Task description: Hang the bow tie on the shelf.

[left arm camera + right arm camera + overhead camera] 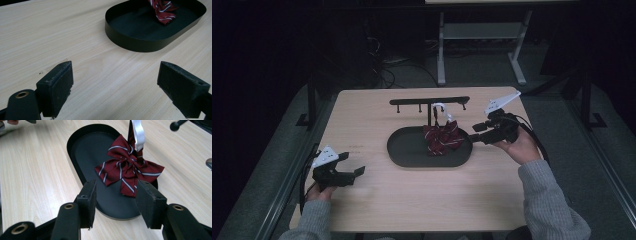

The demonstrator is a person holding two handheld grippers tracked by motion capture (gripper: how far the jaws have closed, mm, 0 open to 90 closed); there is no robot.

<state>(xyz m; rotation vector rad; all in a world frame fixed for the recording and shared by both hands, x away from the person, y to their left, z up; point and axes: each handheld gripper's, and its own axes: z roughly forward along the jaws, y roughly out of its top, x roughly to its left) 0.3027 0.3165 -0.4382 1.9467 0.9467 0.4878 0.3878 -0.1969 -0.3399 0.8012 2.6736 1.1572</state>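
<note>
High view: one bow tie [442, 139], one tray [404, 150].

The tray [412, 150] lies in the middle of the counter [372, 200]. The bow [442, 139] hangs over the tray's right part from the rack [429, 101], which stands behind the tray, its lower edge in the tray.

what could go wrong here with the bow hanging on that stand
The dark red striped fabric bow hangs by a white ribbon loop from the black metal stand; a sideways pull by the right tongs could snag the loop or tip the stand. Its open jaws sit low by the black oval tray rim and might knock it.
</note>
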